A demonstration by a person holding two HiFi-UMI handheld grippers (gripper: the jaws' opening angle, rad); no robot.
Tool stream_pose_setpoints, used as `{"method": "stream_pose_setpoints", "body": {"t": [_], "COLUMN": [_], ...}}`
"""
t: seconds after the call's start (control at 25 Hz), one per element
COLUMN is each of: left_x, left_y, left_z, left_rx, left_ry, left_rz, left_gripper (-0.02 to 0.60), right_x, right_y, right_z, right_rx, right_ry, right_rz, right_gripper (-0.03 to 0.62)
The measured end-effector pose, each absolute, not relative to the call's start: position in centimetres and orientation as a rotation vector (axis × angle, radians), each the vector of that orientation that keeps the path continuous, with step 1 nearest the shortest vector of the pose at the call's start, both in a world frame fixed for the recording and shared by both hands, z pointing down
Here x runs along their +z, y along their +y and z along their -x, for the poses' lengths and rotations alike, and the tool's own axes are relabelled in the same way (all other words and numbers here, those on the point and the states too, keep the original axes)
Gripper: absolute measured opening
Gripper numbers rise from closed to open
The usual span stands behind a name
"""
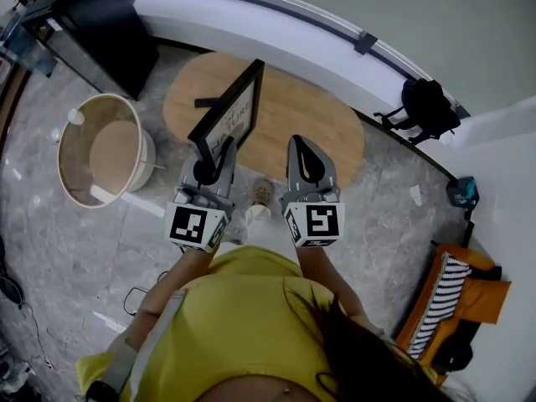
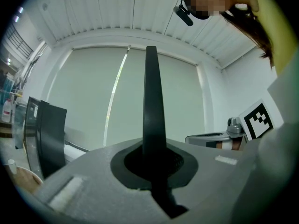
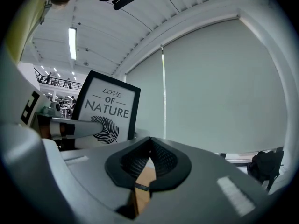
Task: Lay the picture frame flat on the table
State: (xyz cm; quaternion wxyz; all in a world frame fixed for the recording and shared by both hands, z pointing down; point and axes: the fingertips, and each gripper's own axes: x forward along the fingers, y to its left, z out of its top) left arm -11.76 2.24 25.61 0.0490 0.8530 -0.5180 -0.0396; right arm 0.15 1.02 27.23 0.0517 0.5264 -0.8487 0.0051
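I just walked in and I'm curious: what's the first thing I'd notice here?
The black picture frame, clamped standing up by the left gripper over the oval wooden table. Its print reads "Love of Nature" with a leaf. The right gripper is shut and empty beside it.

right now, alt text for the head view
Seen from above, the left gripper is shut on the edge of a black picture frame over an oval wooden table. The right gripper, shut and empty, hovers beside it, both held by a person in yellow.

Head view looks steeply down; both gripper views face the wall (image 3: 224, 87), sharing the picture frame (image 3: 108, 107).
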Motion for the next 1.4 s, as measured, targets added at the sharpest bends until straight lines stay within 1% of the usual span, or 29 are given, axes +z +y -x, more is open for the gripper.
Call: {"method": "stream_pose_setpoints", "body": {"t": [0.32,0.52,0.92,1.4], "left_x": [25.5,25.5,26.0,26.5], "left_y": [-6.9,-10.7,-13.3,-16.7], "left_z": [9.3,8.4,7.0,5.9], "left_rx": [-0.133,-0.147,-0.105,-0.095], "left_ry": [-1.659,-1.689,-1.608,-1.309], "left_rz": [-2.551,-2.534,-2.554,-2.642], "left_gripper": [0.008,0.008,0.008,0.008], "right_x": [27.0,26.8,27.6,27.2], "right_y": [-9.5,-14.4,-16.0,-18.7], "right_z": [-2.6,-4.0,-4.9,-2.9], "right_rx": [-0.001,-0.015,0.06,0.092], "right_ry": [-2.647,-2.678,-2.681,-2.662], "right_rz": [-1.511,-1.504,-1.534,-1.545], "right_gripper": [0.0,0.0,0.0,0.002]}}
